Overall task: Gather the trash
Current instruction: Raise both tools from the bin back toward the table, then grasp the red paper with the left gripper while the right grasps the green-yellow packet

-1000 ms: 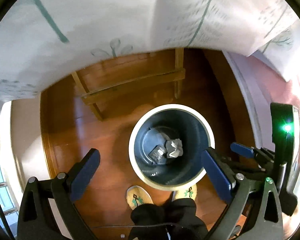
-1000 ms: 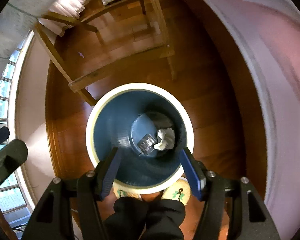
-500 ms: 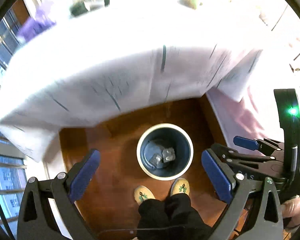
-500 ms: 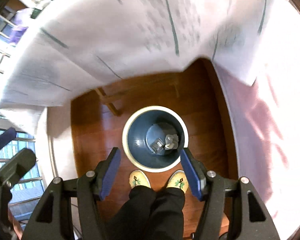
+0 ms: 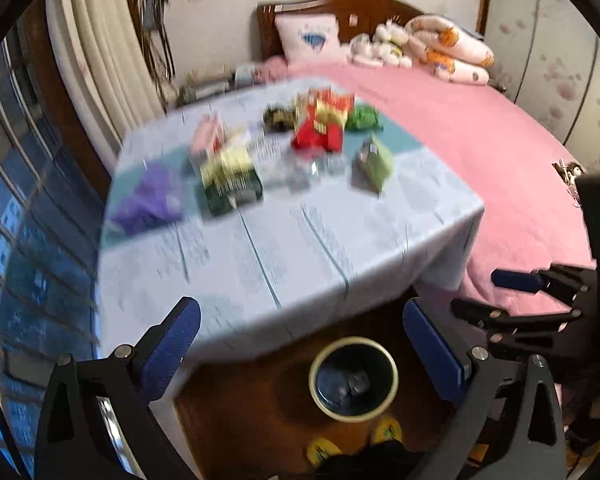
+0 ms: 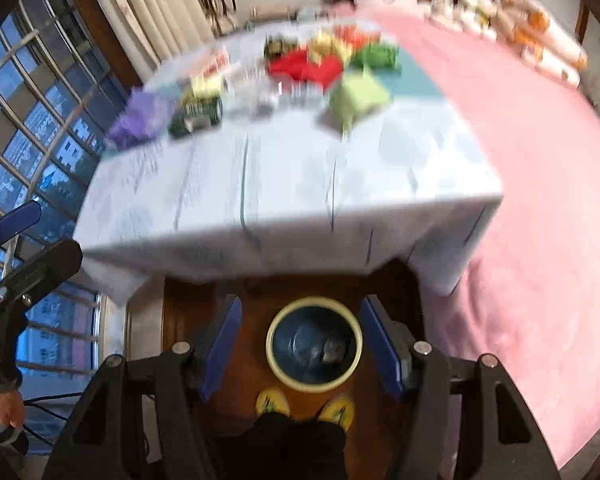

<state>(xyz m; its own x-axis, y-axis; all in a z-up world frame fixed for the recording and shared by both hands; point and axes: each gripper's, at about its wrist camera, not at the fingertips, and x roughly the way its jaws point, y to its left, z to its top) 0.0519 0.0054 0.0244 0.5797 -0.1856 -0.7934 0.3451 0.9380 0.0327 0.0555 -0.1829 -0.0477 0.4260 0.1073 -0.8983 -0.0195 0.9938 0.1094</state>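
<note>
A dark blue bin with a cream rim (image 5: pixel 354 380) stands on the wood floor below the table edge, with some trash inside; it also shows in the right wrist view (image 6: pixel 314 344). Blurred wrappers lie on the table: a red one (image 5: pixel 318 132), a light green one (image 5: pixel 374 164), a purple one (image 5: pixel 150 198), a dark green and yellow one (image 5: pixel 230 182). My left gripper (image 5: pixel 300 344) is open and empty, high above the floor. My right gripper (image 6: pixel 306 344) is open and empty above the bin.
The table has a pale blue-white cloth (image 5: pixel 300 248) hanging over its edges. A pink bed (image 5: pixel 500 152) lies to the right, with pillows at the headboard. A barred window (image 6: pixel 40 128) is at the left. The person's feet in yellow slippers (image 6: pixel 306 404) stand by the bin.
Both grippers have risen and tilted up from over the bin. The bin has shrunk in view, and the tabletop with its wrappers and the bed have come into sight.
</note>
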